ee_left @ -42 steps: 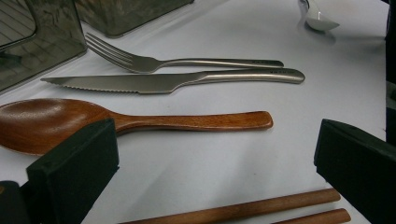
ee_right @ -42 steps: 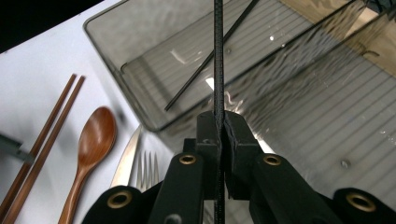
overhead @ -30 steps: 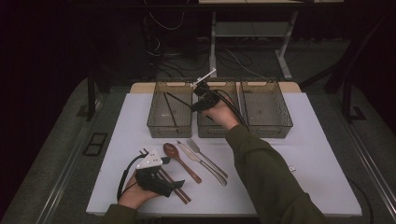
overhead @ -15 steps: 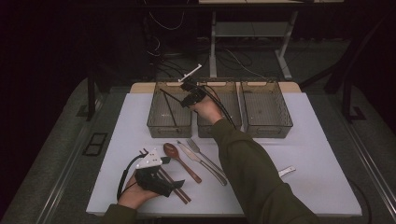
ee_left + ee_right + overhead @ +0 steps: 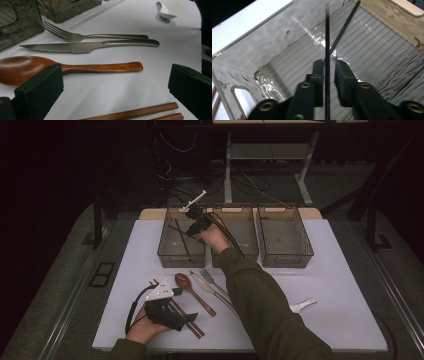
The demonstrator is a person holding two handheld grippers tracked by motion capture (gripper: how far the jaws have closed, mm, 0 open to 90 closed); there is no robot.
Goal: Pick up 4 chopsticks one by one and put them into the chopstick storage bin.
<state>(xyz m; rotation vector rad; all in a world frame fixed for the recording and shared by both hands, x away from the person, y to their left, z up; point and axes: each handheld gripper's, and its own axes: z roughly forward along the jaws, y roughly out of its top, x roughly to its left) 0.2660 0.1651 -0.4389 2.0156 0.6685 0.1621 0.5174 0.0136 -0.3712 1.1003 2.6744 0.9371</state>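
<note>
My right gripper (image 5: 191,215) hangs over the left clear bin (image 5: 170,254), its cable trailing back along the sleeve. In the right gripper view its jaws (image 5: 328,61) stand slightly apart, open. A black chopstick (image 5: 327,37) runs lengthwise through the gap, with space on one side. Another black chopstick (image 5: 343,26) lies slanted on the bin floor. My left gripper (image 5: 189,318) rests low at the table's front left, open wide (image 5: 115,72) over two brown chopsticks (image 5: 135,112). A wooden spoon (image 5: 100,67) lies just beyond its jaws.
A knife (image 5: 87,46) and a fork (image 5: 100,36) lie past the wooden spoon. A white spoon (image 5: 302,305) sits at the right front. The middle bin (image 5: 235,257) and right bin (image 5: 285,257) stand beside the left one on the white table (image 5: 340,285).
My right gripper has moved left, from above the middle bin to above the left bin. The left gripper has stayed in place.
</note>
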